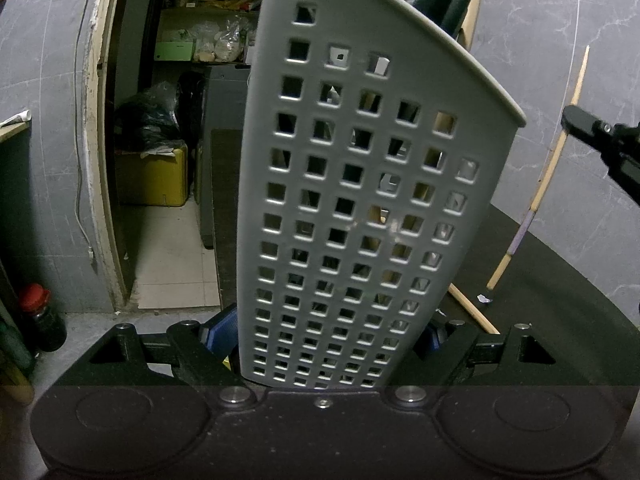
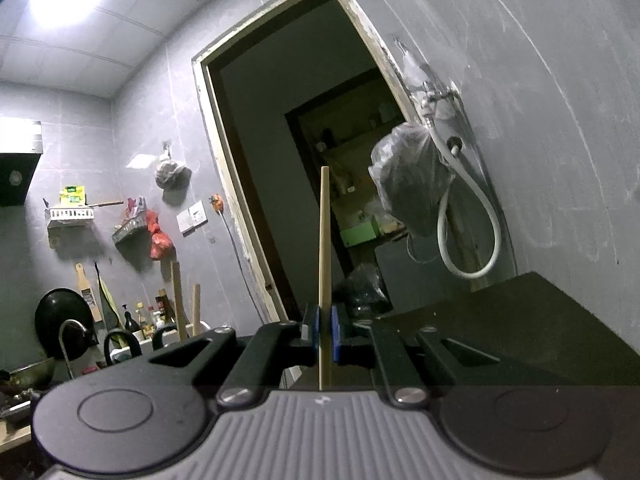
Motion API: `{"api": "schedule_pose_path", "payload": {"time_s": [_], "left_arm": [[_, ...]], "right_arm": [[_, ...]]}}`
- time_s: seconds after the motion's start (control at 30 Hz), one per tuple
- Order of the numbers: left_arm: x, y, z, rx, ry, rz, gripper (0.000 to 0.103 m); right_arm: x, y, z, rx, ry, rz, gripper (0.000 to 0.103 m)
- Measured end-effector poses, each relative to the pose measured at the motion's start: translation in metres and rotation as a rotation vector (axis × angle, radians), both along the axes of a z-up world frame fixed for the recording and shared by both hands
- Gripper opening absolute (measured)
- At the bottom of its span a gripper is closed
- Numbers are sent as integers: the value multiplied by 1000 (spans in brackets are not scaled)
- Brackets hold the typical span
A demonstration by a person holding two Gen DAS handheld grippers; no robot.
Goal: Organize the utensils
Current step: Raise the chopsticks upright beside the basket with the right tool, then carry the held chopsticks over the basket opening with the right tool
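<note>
A grey plastic utensil holder (image 1: 360,184) pierced with square holes fills the left wrist view, tilted to the right. My left gripper (image 1: 328,334) is shut on its lower part, a blue pad against each side. Wooden and metal pieces show through the holes. My right gripper (image 2: 325,328) is shut on a wooden chopstick (image 2: 325,240) that stands upright between its blue pads. In the left wrist view that chopstick (image 1: 552,168), with a purple band low down, hangs to the right of the holder in the right gripper (image 1: 576,120). Another chopstick (image 1: 472,312) lies on the table behind the holder.
A dark table (image 1: 560,280) lies under both grippers against a grey tiled wall. An open doorway (image 2: 300,160) leads to a storeroom with shelves. A white hose (image 2: 472,232) and a bagged fitting hang on the wall. A faucet (image 2: 70,336), bottles and a pan stand at far left.
</note>
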State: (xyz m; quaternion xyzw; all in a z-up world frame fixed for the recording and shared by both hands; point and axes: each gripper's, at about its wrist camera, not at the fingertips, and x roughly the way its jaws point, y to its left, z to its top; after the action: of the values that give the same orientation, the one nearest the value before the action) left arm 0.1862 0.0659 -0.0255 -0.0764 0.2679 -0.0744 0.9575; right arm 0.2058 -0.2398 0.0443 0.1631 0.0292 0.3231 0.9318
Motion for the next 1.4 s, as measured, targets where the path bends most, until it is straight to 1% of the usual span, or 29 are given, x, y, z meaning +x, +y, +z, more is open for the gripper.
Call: {"api": "schedule_pose_path", "payload": {"time_s": [0.13, 0.2, 0.33, 0.5, 0.7, 1.03, 1.13, 1.2, 1.27, 1.4], "left_arm": [[0, 0, 0, 2, 0, 0, 85], [0, 0, 0, 2, 0, 0, 85], [0, 0, 0, 3, 1, 0, 85], [0, 0, 0, 4, 1, 0, 85], [0, 0, 0, 4, 0, 0, 85], [0, 0, 0, 4, 1, -1, 85], [0, 0, 0, 5, 1, -1, 85], [0, 0, 0, 5, 1, 0, 85], [0, 0, 0, 5, 1, 0, 85], [0, 0, 0, 5, 1, -1, 85]], "right_arm": [[-1, 2, 4, -21, -1, -2, 8], [2, 3, 4, -33, 18, -4, 8], [7, 2, 6, -26, 67, 10, 8], [4, 3, 13, -33, 43, 11, 8], [4, 5, 13, -57, 69, 7, 8], [1, 7, 17, -64, 55, 8, 8], [-5, 6, 29, -54, -2, 0, 8], [-13, 6, 47, -31, -66, 8, 8], [-24, 9, 69, -24, -154, 17, 8], [-44, 20, 111, 0, -299, 68, 8]]}}
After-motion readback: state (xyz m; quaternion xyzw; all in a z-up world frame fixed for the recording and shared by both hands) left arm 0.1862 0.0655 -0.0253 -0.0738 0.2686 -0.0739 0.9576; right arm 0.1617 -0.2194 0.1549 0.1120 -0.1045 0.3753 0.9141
